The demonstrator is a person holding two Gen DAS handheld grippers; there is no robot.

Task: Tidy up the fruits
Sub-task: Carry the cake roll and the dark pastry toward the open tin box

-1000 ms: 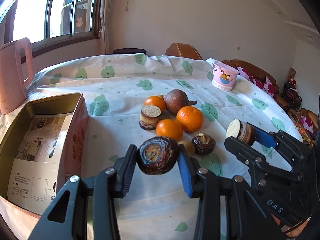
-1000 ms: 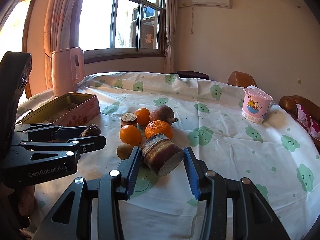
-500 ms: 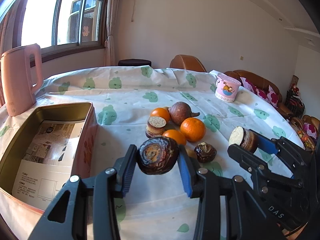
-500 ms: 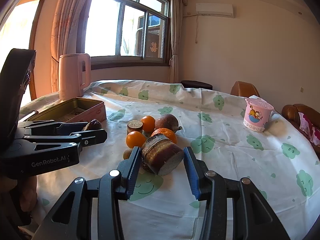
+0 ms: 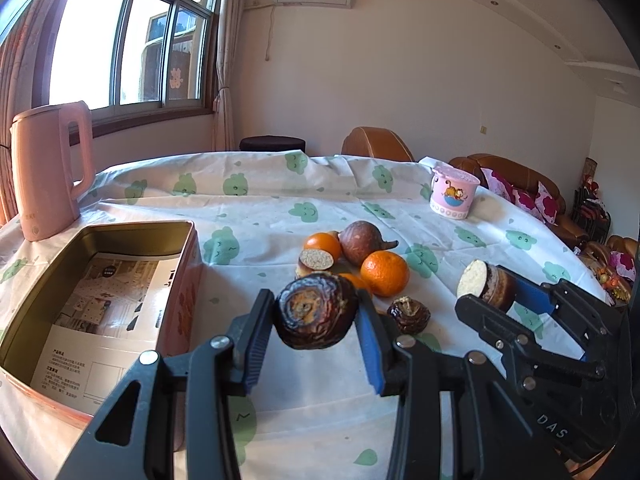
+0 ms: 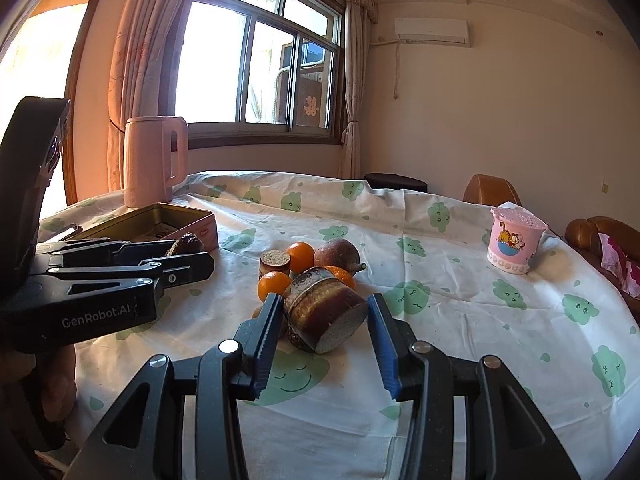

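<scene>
Fruits lie in a small heap point(image 5: 352, 260) mid-table: we count three oranges point(image 5: 385, 273), a large brown rounded fruit with a curled stem point(image 5: 362, 242), a short banded cylinder with a pale grainy cut face point(image 5: 315, 261), and a small wrinkled dark fruit point(image 5: 409, 315) at the near edge. Our left gripper point(image 5: 316, 322) is clamped on a wrinkled dark fruit point(image 5: 316, 310) with a tan, ringed centre, held above the cloth between the heap and the open tin. Our right gripper point(image 6: 326, 322) is clamped on a brown banded cylindrical piece point(image 6: 326, 312), its grainy pale end facing us, raised in front of the heap.

To the left of the heap stands a rectangular metal tin point(image 5: 176, 272), gold inside, pink outside, with a printed paper sheet point(image 5: 100, 308) on its floor. Behind it sits a pink kettle point(image 5: 48, 168). A pink cartoon cup point(image 5: 454, 196) stands well apart at the far right. Between the left gripper and the tin's opening we see only the tin's near wall.

We see a round table covered with a creased white tablecloth point(image 6: 460, 320) printed with green smiling clouds. Around it are brown leather chairs point(image 5: 376, 144), a sofa with floral cushions point(image 5: 532, 200), a curtained window point(image 6: 260, 68) and a wall air conditioner point(image 6: 432, 32).
</scene>
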